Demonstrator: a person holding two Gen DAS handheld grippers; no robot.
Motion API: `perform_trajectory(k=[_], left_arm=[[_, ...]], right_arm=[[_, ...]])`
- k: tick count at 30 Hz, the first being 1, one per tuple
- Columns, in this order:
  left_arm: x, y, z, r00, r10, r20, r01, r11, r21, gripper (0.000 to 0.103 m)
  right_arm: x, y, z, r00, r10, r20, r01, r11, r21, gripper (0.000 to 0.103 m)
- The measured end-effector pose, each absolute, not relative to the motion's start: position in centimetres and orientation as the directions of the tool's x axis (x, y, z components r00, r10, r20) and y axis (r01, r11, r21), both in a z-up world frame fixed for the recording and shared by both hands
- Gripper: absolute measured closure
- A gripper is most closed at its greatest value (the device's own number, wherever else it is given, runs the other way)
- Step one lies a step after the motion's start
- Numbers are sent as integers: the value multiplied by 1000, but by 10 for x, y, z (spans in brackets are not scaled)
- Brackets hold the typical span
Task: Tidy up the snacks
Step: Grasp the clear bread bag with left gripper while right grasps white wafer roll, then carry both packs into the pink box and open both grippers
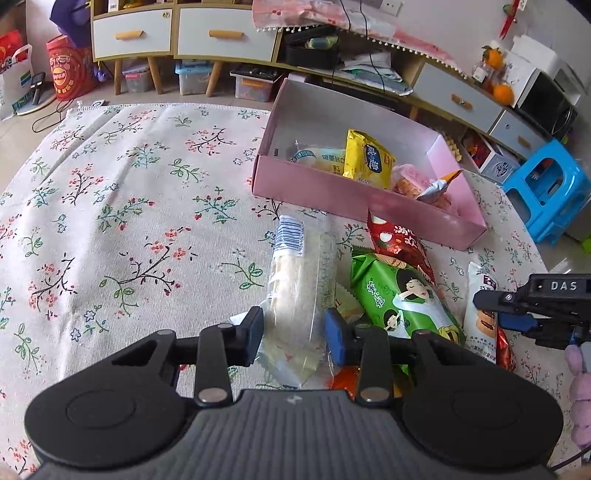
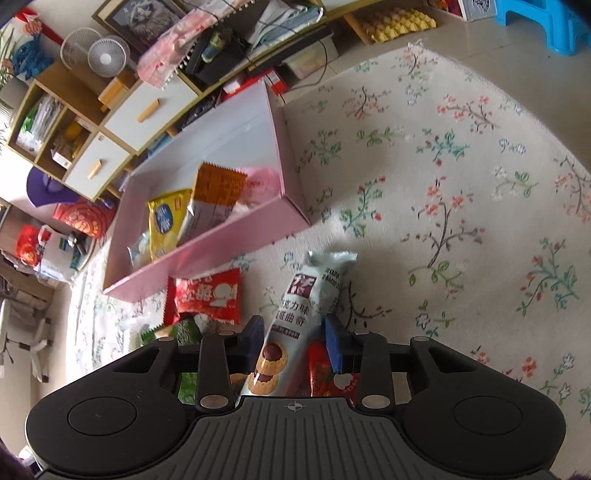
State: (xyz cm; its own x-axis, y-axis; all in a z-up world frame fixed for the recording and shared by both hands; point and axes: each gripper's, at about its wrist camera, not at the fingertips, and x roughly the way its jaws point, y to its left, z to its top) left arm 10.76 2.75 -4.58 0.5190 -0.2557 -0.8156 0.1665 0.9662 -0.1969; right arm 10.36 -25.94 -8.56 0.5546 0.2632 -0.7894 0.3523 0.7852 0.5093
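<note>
Left wrist: left gripper [image 1: 294, 332] clamps clear packet [image 1: 301, 280] — right gripper [image 2: 293, 341] pinches cookie packet [image 2: 295, 314].

Floral rug [image 1: 110, 206] before white-drawered cabinets [image 1: 133, 35], blue stool [image 1: 546, 192] nearby.

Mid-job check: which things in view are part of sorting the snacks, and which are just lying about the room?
Part of the job:
- pink cardboard box
- clear-wrapped pale snack pack, between the left gripper pads
- white cookie packet, between the right gripper pads
- green snack bag
- red snack bag

Just lying about:
- blue plastic stool
- floral cloth
- small white fans
</note>
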Motion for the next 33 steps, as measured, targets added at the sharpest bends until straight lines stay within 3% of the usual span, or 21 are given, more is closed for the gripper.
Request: perform_trajectory(k=[6,12,33], left_arm=[[107,25,-46,526,-247,-814,171,968,-183,69],[103,25,-43,516,-266,-814,184,963,-198,76],[96,27,-28,517,-302,-801,172,953,-248,83]], right_arm=[[101,-258,-91,539,281,-794,370,768,523,71],[94,-260,-84,539,296,-789,387,745,543,73],[71,-280,-45,658,390,-644,329,620,712,73]])
